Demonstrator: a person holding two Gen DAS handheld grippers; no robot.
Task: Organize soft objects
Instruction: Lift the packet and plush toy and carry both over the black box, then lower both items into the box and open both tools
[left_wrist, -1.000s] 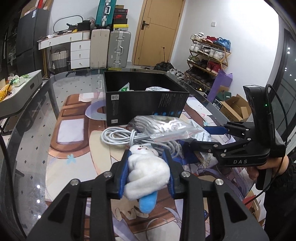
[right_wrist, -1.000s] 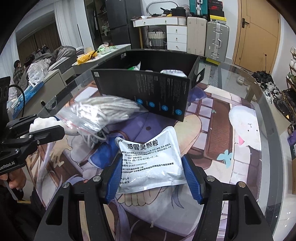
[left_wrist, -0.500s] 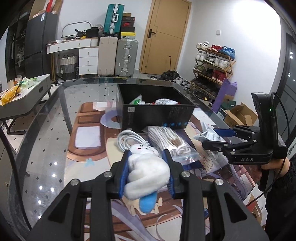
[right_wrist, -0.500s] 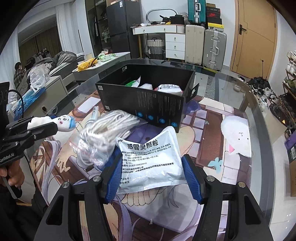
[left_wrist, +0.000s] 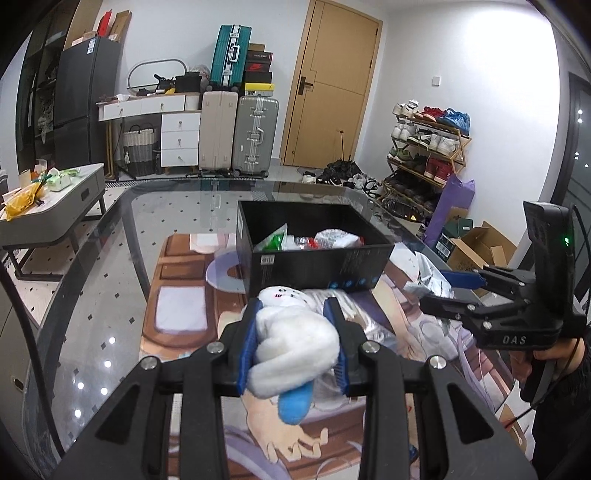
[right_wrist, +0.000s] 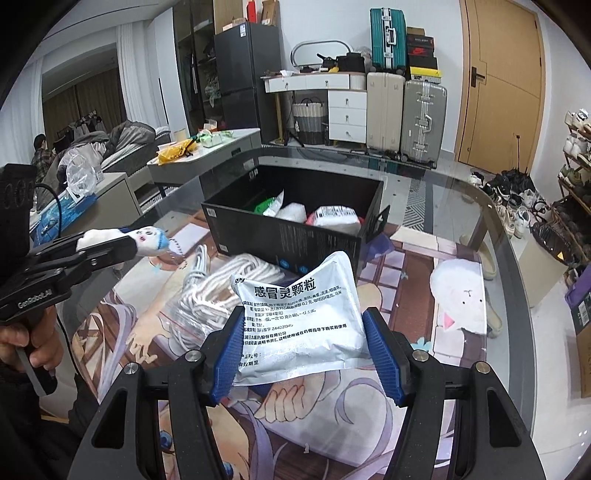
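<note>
My count: one plush toy (left_wrist: 291, 339), one silver sachet (right_wrist: 299, 321), one bagged white cord bundle (right_wrist: 218, 295), one black box (right_wrist: 295, 214) on worktop (right_wrist: 461, 206). Inside box: three packets visible. Three suitcases by far wall. Two grippers, two fingers each.
</note>
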